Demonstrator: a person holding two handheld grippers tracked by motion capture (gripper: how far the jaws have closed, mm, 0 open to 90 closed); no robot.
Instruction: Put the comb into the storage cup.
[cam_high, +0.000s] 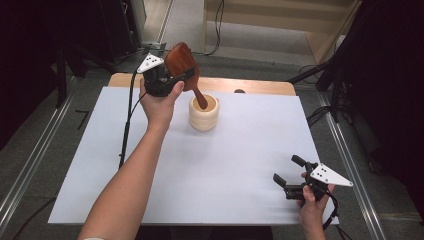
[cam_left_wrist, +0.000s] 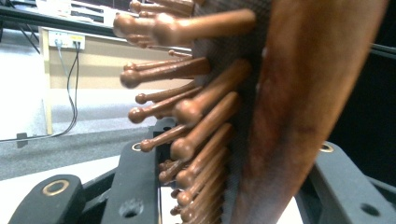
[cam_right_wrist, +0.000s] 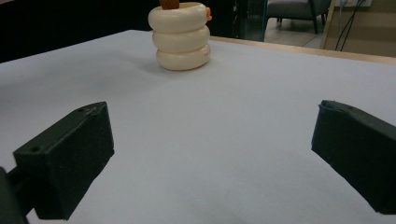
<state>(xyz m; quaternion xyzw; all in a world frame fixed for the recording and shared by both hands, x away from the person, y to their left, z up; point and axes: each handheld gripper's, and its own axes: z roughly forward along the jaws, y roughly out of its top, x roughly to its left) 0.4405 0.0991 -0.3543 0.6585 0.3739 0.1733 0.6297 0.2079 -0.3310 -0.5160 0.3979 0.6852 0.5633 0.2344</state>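
A reddish-brown wooden hairbrush (cam_high: 181, 61) stands tilted with its handle down inside a cream ribbed cup (cam_high: 203, 114) at the back middle of the table. My left gripper (cam_high: 181, 79) is shut on the brush's head just above the cup. In the left gripper view the brush's wooden pins (cam_left_wrist: 196, 112) and its back (cam_left_wrist: 299, 93) sit between the black jaws. My right gripper (cam_high: 288, 172) rests near the front right corner, open with nothing in it. The cup (cam_right_wrist: 182, 36) stands far ahead of its two jaws in the right gripper view.
A pale grey sheet (cam_high: 225, 165) covers the wooden table (cam_high: 260, 86). Cables trail over the floor behind the table and at its right. A metal rail (cam_high: 30, 165) runs along the left side.
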